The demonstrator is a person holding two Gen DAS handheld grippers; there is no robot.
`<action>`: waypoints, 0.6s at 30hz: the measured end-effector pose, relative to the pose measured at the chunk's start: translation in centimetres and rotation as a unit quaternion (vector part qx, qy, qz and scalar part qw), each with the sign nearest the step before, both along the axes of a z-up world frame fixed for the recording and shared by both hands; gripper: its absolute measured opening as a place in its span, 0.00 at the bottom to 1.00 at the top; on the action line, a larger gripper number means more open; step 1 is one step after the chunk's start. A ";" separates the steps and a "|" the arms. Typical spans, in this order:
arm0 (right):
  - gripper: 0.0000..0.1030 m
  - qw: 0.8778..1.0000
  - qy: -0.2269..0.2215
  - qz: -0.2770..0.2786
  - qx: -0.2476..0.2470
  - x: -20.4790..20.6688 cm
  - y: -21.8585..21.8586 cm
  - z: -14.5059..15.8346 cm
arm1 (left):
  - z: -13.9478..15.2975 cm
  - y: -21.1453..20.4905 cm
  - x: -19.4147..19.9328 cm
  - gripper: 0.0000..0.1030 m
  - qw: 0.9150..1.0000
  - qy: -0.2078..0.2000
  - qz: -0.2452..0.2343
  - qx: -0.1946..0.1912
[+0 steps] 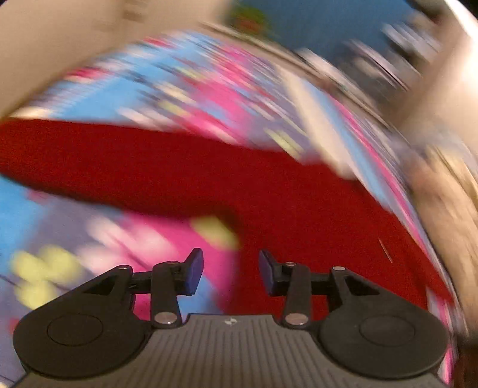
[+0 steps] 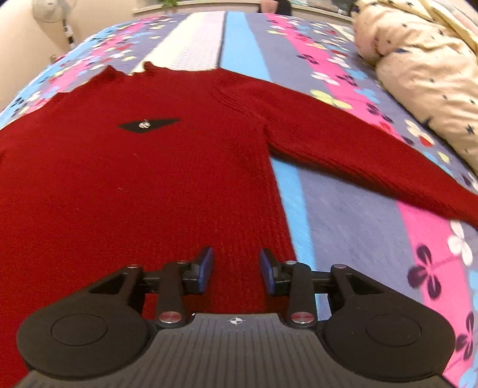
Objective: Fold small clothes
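A red knitted sweater [image 2: 134,167] lies flat on the bed, collar at the far end, with a black diamond patch [image 2: 148,124] on its chest. Its right sleeve [image 2: 358,149] stretches out to the right. My right gripper [image 2: 236,270] is open and empty just above the sweater's lower right hem. The left wrist view is badly blurred by motion. There the sweater [image 1: 298,215] fills the middle and its left sleeve [image 1: 104,161] runs off to the left. My left gripper [image 1: 231,273] is open and empty over the sweater's left edge.
The bed is covered by a striped floral sheet [image 2: 343,215] in pink, blue and purple. A cream quilt with dark stars [image 2: 418,68] is bunched at the right. A fan [image 2: 50,12] stands by the wall at the far left.
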State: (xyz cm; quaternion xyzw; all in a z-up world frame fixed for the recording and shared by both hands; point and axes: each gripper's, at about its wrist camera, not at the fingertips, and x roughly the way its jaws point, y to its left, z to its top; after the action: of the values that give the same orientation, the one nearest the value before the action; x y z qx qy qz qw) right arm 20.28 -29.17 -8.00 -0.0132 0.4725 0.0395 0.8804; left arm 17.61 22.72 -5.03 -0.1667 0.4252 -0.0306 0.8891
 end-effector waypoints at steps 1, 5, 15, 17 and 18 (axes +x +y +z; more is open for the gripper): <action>0.36 1.000 -0.002 -0.001 0.001 -0.3 -0.1 -0.1 | -1.4 -1.1 -0.4 0.41 0.999 0.031 -0.031 0.018; 0.36 1.000 -0.013 0.010 -0.021 -1.7 0.1 -0.2 | -2.7 -0.5 -2.5 0.31 0.994 0.102 0.010 0.031; 0.42 0.999 0.019 -0.027 -0.003 -7.3 -3.8 0.2 | -2.4 -3.1 -12.5 0.32 0.987 0.155 -0.039 0.028; 0.43 0.997 0.043 -0.054 0.036 -8.7 -5.8 -0.1 | -2.8 -3.4 -14.0 0.32 0.985 0.162 -0.057 0.027; 0.43 0.995 0.051 -0.063 0.059 -9.4 -6.8 -0.2 | -3.0 -3.6 -14.7 0.32 0.984 0.163 -0.062 0.030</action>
State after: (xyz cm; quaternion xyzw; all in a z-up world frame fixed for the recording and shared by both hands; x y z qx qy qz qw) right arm 10.89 -35.98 -8.18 0.0705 0.5137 0.0125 0.8550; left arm 2.94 19.15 -8.04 -0.1163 0.5748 -0.0452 0.8087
